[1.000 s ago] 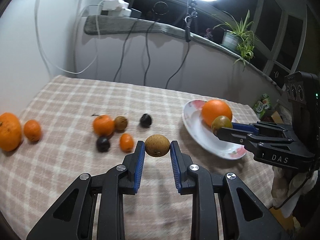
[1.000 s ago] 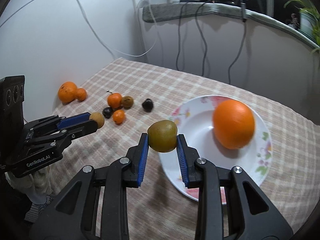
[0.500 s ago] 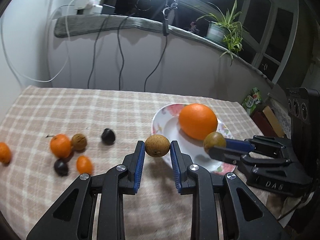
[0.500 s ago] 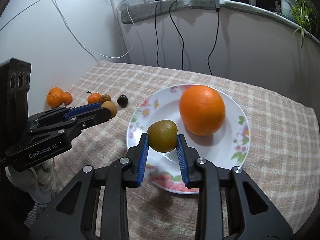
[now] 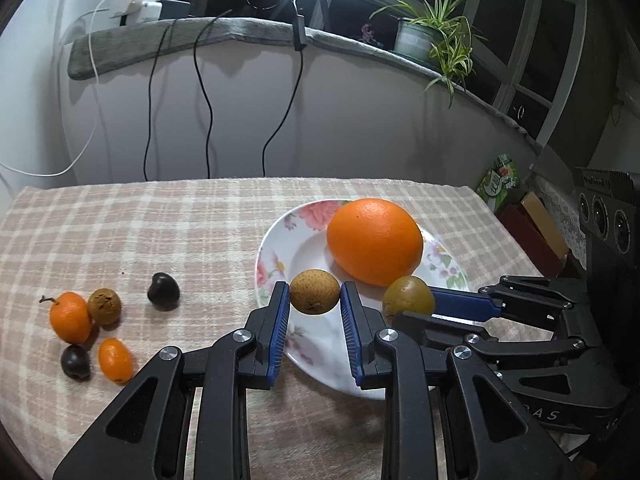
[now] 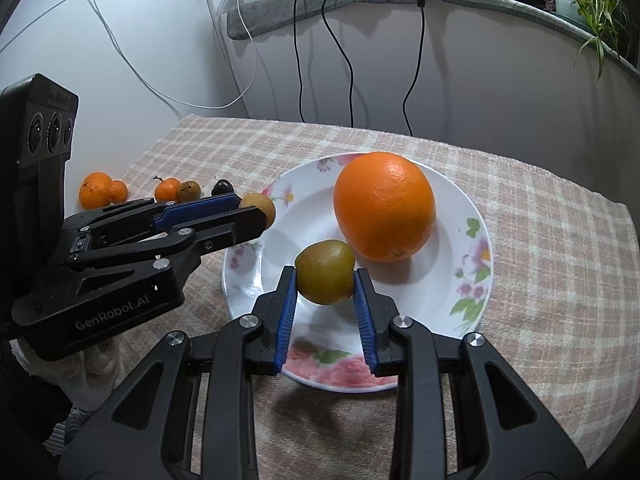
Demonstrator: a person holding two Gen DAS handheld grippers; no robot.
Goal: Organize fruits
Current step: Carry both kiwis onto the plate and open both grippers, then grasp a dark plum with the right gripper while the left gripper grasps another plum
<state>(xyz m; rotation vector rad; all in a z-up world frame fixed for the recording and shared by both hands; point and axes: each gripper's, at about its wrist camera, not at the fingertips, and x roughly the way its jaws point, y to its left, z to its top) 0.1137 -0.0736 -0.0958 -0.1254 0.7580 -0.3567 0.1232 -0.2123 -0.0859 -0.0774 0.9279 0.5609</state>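
Observation:
A white flowered plate (image 5: 276, 248) (image 6: 472, 280) on the checked cloth holds a big orange (image 5: 374, 240) (image 6: 384, 204). My left gripper (image 5: 315, 298) is shut on a round brown fruit (image 5: 314, 291) above the plate's left rim; it also shows in the right wrist view (image 6: 258, 208). My right gripper (image 6: 325, 280) is shut on a greenish-brown fruit (image 6: 325, 272) over the plate's near part, beside the orange; this fruit shows in the left wrist view (image 5: 408, 300).
Several small fruits lie on the cloth to the left: an orange one with a stem (image 5: 70, 316), a brown one (image 5: 104, 306), two dark ones (image 5: 163, 291) and a small oval orange one (image 5: 115, 360). Two more oranges (image 6: 96, 194) sit farther left. Cables hang behind.
Both grippers have moved toward the plate with their fruits. The left one now reaches the plate's left rim; the right one is lower over the plate.

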